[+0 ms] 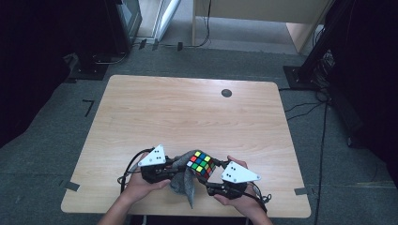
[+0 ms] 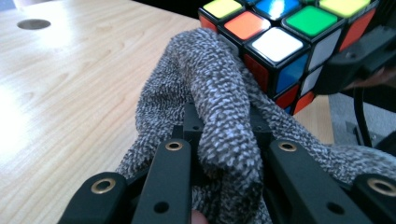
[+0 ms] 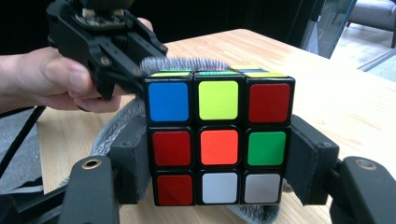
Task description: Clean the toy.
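the wooden table carries everything near the middle of its front edge. there a grey cloth hangs bunched against the left side of a puzzle cube, one end drooping toward the table's front edge. the left gripper has its jaws pressed together on a fold of the cloth. the right gripper pinches the cube by two opposite faces, holding it raised above the table, its top tilted.
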Tool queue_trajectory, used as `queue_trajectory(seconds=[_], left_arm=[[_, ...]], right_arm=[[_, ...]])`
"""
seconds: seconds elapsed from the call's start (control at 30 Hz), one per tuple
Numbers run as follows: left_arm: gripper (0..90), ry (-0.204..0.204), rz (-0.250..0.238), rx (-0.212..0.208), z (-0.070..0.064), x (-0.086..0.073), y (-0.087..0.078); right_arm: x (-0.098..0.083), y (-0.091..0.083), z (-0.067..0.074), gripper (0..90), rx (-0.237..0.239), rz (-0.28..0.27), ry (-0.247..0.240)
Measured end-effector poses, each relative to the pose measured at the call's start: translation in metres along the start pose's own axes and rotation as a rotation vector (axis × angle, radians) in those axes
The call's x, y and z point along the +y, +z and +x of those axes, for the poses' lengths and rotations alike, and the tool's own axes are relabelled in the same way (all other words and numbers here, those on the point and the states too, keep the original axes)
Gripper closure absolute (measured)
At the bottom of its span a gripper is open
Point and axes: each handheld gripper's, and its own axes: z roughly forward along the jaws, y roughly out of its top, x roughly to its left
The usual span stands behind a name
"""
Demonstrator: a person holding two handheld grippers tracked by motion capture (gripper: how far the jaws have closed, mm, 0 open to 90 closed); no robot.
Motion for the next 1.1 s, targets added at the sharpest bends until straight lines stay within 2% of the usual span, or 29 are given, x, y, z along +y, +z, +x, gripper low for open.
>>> queue_trajectory(seconds=[0.07, 0.13, 0.17, 0.23, 0.3, 0.37, 0.5, 0.57, 0.7, 0.73, 0.77, 0.8, 0.83, 0.9, 0.93, 0.97, 1.0, 1.1], left_arm=[[77.3, -0.04, -0.073, -0.005, 0.003, 0.003, -0.007], [77.4, -0.053, -0.084, -0.001, 0.004, 0.003, -0.007], [77.4, -0.044, -0.06, 0.006, 0.003, 0.002, -0.004], [77.3, -0.034, 0.021, 0.001, 0.002, -0.001, 0.005], [77.2, 0.037, 0.087, 0.025, -0.005, -0.003, 0.013], [77.2, 0.049, 0.095, 0.034, -0.007, -0.003, 0.014], [77.3, -0.036, -0.071, 0.028, 0.003, 0.005, -0.006], [77.4, -0.04, -0.084, 0.025, 0.003, 0.005, -0.008], [77.6, -0.048, -0.008, 0.022, 0.003, 0.0, 0.003], [77.5, -0.036, 0.011, 0.018, 0.001, 0.0, 0.005], [77.4, -0.036, 0.011, 0.018, 0.001, 0.0, 0.005], [77.3, 0.024, 0.046, 0.044, -0.004, 0.002, 0.008], [77.3, 0.026, 0.034, 0.056, -0.006, 0.004, 0.006], [77.2, -0.016, -0.031, 0.042, -0.002, 0.007, -0.001], [77.2, -0.016, -0.031, 0.042, -0.002, 0.007, -0.001], [77.2, -0.032, -0.066, 0.035, -0.001, 0.008, -0.005], [77.3, -0.037, -0.077, 0.028, 0.0, 0.008, -0.006], [77.5, -0.011, 0.0, 0.051, -0.003, 0.005, 0.003]], right_arm=[[-0.001, -0.001, -0.002, 34.5, 0.005, -0.005, 0.016], [-0.002, 0.0, -0.003, 34.5, -0.008, 0.003, 0.005], [-0.002, 0.0, -0.003, 34.4, -0.007, 0.006, 0.004], [-0.001, 0.001, -0.002, 34.4, -0.02, 0.017, -0.012], [0.0, 0.001, -0.002, 34.4, -0.012, 0.005, 0.0], [0.001, 0.001, -0.001, 34.4, -0.009, 0.002, 0.0], [-0.003, 0.001, -0.005, 34.5, -0.013, -0.001, 0.001], [-0.004, 0.002, -0.006, 34.5, -0.025, 0.019, 0.0], [0.0, 0.001, -0.005, 34.3, -0.033, 0.018, -0.006], [0.0, 0.0, -0.004, 34.3, -0.033, 0.016, -0.008], [0.0, -0.001, -0.004, 34.3, -0.03, 0.009, -0.003], [0.0, -0.001, -0.005, 34.3, -0.026, 0.004, -0.003], [-0.001, -0.001, -0.005, 34.3, -0.027, 0.006, -0.004], [-0.002, -0.001, -0.006, 34.4, -0.027, 0.002, -0.008], [-0.002, -0.001, -0.006, 34.4, -0.027, 0.002, -0.008], [-0.003, -0.001, -0.009, 34.4, -0.029, 0.006, 0.0], [-0.003, -0.001, -0.009, 34.4, -0.038, 0.012, -0.001], [-0.001, -0.001, -0.009, 34.3, -0.048, 0.016, -0.001]])
